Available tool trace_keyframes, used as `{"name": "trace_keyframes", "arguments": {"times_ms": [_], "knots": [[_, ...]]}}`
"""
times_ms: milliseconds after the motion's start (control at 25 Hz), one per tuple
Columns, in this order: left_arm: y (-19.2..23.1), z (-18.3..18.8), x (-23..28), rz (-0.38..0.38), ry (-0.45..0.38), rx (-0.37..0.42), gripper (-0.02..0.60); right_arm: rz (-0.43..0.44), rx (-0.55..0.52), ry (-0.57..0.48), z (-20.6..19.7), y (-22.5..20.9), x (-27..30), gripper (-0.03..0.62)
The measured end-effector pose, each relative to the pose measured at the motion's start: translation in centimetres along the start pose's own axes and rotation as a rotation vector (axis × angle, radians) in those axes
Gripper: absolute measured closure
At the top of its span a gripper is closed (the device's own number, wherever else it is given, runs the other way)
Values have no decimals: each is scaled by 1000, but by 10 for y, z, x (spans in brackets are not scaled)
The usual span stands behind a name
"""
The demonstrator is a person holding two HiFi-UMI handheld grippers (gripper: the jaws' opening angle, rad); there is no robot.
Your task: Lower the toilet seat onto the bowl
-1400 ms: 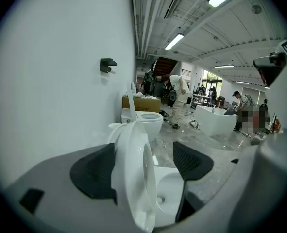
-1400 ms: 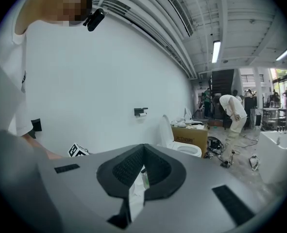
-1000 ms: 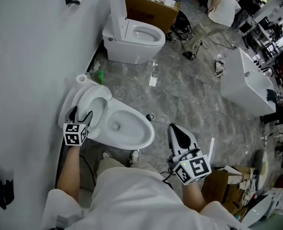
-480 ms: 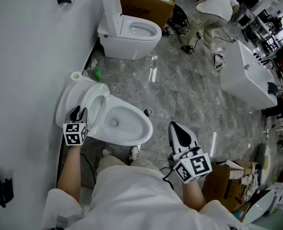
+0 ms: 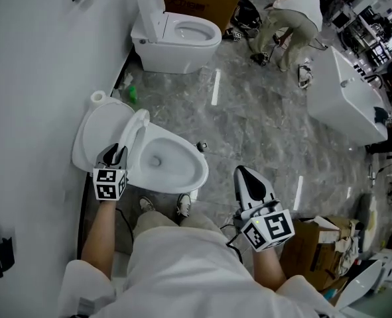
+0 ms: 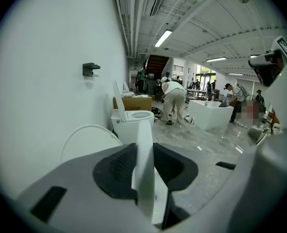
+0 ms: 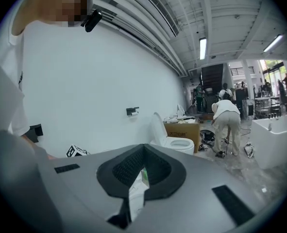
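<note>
The white toilet bowl (image 5: 176,171) stands by the left wall, its lid (image 5: 96,134) leaning back against the wall. The seat ring (image 5: 136,132) stands tilted away from the lid, above the bowl's rear. My left gripper (image 5: 117,155) grips the ring's near edge; its jaws have just been closing, and the white seat edge (image 6: 144,178) now sits pinched between the pads. My right gripper (image 5: 249,183) hangs over the floor to the right of the bowl, shut, with nothing in it. The right gripper (image 7: 143,148) looks past its jaws at the wall.
A second toilet (image 5: 177,37) with its lid up stands further along the wall, with a cardboard box (image 5: 199,4) behind it. A person (image 5: 294,8) bends over beyond. A white tub (image 5: 345,101) stands at right. A green bottle (image 5: 130,93) and paper roll (image 5: 97,98) lie near the lid.
The left gripper's jaws have shut on the seat ring. The ring has swung off the lid toward the bowl. The right gripper holds about the same spot.
</note>
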State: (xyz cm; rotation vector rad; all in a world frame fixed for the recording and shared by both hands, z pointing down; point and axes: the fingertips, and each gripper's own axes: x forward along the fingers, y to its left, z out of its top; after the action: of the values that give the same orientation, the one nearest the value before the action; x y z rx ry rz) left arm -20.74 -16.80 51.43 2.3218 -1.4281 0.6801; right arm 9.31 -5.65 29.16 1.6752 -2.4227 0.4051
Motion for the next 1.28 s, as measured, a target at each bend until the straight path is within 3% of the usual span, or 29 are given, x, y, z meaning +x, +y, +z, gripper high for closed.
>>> {"name": "trace_keyframes", "arguments": {"times_ms": [560, 920, 1280], "knots": [[-85, -12, 11, -50, 38, 21, 471, 8, 46, -23, -24, -53, -33, 597], [-123, -16, 24, -131, 74, 22, 455, -19, 78, -10, -34, -65, -36, 595], [-180, -46, 44, -247, 131, 47, 429, -29, 70, 63, -57, -57, -36, 597]]}}
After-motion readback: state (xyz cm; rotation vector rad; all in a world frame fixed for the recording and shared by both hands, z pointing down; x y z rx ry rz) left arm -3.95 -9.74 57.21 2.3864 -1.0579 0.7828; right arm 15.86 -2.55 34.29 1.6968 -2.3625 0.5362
